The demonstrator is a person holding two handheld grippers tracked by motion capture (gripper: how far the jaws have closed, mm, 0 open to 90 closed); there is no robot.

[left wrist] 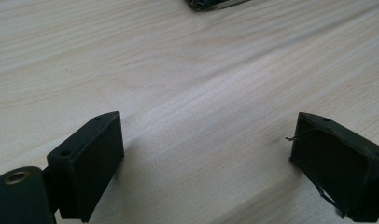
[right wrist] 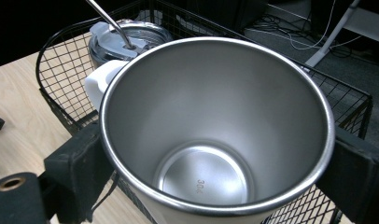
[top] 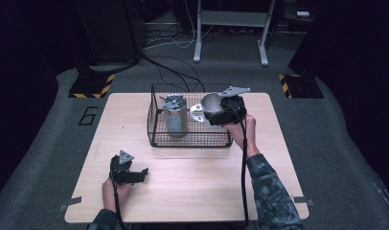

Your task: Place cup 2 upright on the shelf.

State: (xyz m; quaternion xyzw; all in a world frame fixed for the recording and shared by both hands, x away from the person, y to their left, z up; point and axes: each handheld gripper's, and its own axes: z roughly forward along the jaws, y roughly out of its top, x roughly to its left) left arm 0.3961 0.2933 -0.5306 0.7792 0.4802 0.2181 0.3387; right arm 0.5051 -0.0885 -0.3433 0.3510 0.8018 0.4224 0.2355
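Note:
My right gripper (top: 220,111) is shut on a steel mug (top: 209,102) with a white handle (top: 196,113), holding it over the right part of the black wire basket (top: 190,139). In the right gripper view the mug (right wrist: 215,140) sits between both jaws, its empty inside facing the camera. A lidded steel tumbler (top: 175,115) with a straw stands upright in the basket's left part; it shows as the tumbler (right wrist: 108,39) behind the mug. My left gripper (top: 135,173) rests low on the table near the front left, open, with bare wood between its jaws (left wrist: 206,154).
The wooden table (top: 192,187) has bare wood in front of the basket and along its left side. The basket's rim (right wrist: 52,51) stands above the tabletop. Beyond the table lie cables, a grey stand's legs (top: 231,28) and yellow-black striped bases on the floor.

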